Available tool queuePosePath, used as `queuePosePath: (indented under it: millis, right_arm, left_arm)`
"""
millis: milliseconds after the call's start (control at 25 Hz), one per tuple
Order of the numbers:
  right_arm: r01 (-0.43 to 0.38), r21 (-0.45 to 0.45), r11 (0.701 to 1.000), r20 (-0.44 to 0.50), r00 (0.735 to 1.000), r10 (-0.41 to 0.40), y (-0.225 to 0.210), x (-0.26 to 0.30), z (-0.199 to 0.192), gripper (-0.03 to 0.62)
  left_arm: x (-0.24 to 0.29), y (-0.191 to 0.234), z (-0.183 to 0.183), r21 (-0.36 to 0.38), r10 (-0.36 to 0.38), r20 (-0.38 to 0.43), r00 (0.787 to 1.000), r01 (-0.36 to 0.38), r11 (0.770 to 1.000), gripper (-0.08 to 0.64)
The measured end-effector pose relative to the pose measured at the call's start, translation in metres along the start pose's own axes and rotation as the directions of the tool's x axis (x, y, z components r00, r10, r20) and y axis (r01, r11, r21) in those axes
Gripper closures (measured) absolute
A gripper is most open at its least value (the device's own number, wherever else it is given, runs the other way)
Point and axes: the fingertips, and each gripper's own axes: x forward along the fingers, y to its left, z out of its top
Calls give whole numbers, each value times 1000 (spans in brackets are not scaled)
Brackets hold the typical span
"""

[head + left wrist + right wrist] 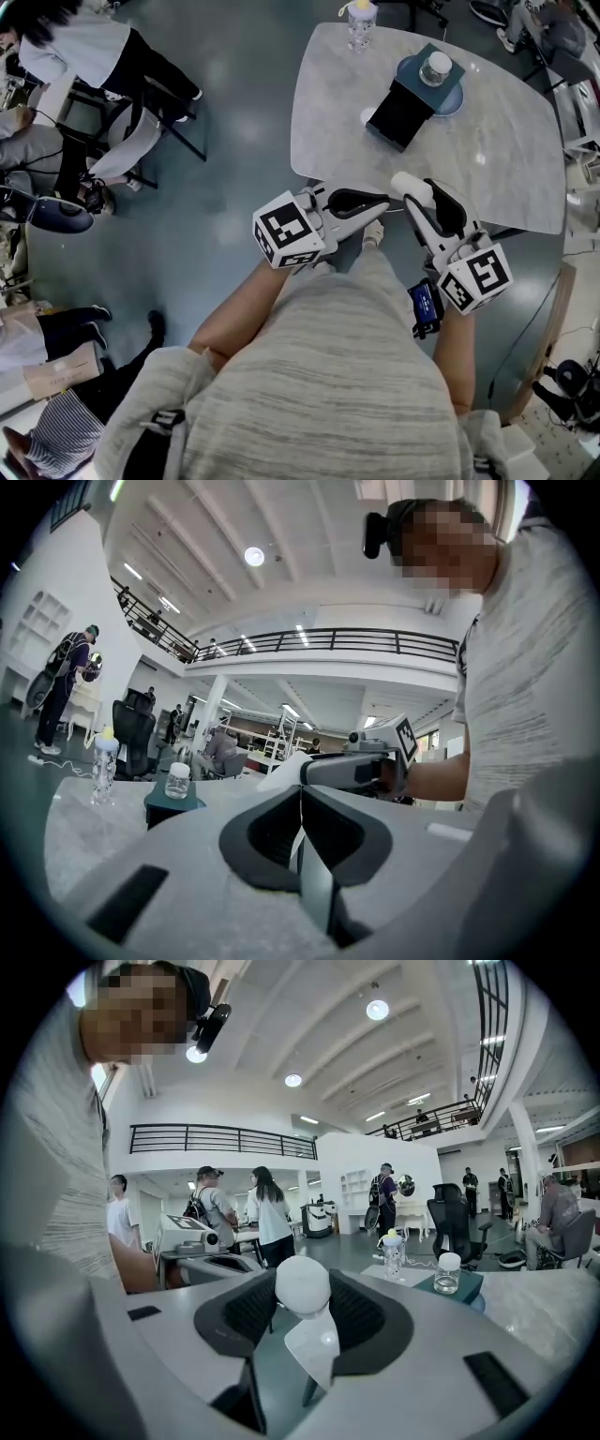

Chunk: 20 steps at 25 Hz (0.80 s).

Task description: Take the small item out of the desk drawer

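Two sets of tongs are in your hands at the near rim of the pale tabletop (pixel 506 159), their tips near each other. Your right tongs (pixel 419 190) are clamped on the small white round item (pixel 410 185), which bulges out between the dark pads (pixel 367 1314) in the right gripper view; it is up in the air, clear of the drawer. Your left tongs (pixel 382 200) are pressed together with nothing between them, the pads meeting in a straight seam. From the item, the dark drawer box (pixel 398 114) stands at 12 o'clock on the tabletop, well apart, with a glass jar (pixel 435 67) on its teal top. A clear bottle (pixel 361 23) stands at 11 o'clock by the far rim.
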Motion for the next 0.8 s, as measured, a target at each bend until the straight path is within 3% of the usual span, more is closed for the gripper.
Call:
queuePosePath:
  millis: [800]
  right_arm:
    - [-37, -5, 999, 78, 996, 37, 28, 8, 20, 419]
  left_arm:
    - [-29, 6, 5, 1, 18, 25, 1000, -18, 1000, 545]
